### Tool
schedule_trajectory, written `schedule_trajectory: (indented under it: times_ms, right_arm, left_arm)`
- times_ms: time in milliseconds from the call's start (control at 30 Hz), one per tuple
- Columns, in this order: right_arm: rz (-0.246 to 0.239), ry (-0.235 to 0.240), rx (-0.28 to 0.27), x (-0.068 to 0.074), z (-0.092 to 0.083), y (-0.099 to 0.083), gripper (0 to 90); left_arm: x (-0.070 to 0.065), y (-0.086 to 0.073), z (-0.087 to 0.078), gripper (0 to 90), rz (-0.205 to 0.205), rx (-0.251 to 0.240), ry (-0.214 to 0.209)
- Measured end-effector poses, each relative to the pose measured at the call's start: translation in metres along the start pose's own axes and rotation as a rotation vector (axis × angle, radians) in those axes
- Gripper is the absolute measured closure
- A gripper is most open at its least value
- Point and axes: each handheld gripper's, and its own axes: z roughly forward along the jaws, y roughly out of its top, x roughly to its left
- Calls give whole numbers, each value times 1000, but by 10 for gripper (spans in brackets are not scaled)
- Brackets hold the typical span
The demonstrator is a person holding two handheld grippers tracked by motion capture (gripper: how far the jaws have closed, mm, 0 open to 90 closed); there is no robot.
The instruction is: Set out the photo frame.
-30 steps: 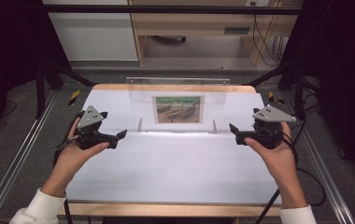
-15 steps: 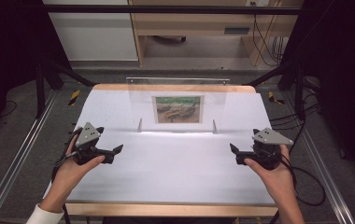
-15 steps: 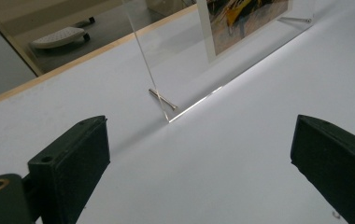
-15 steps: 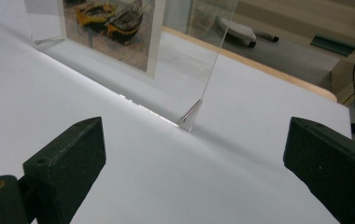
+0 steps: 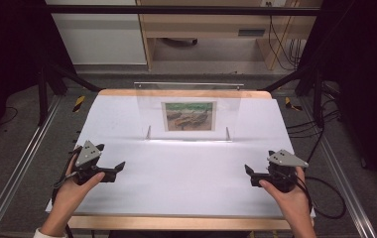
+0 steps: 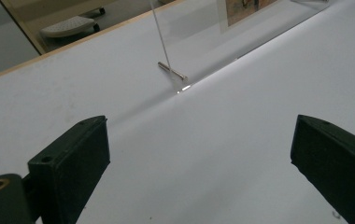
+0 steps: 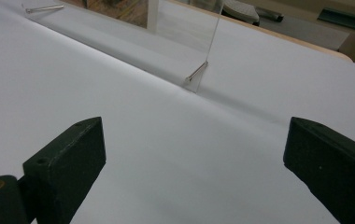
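Both 2 tongs, left [image 5: 122,164] and right [image 5: 248,171], drew nearer the person, jaws apart.

We see a grey floor [image 5: 23,144] around the white table [image 5: 186,188]; beyond it stands a wooden desk [image 5: 201,25]. Black cables [image 5: 281,39] hang at its right; dark curtains [image 5: 8,59] flank both sides.

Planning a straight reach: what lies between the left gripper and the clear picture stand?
Nothing but bare white table between the left gripper and the picture stand, seen in the high view.
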Motion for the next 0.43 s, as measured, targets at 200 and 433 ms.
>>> schedule_trajectory:
  times_ms: [200, 433]
  right_arm:
    - [31, -11, 30, -2, 11, -18, 58]
    - [60, -20, 26, 0, 23, -32, 57]
  left_arm:
    - [-2, -25, 7, 46, 2, 19, 9]
    - [-6, -47, 9, 49, -30, -13, 41]
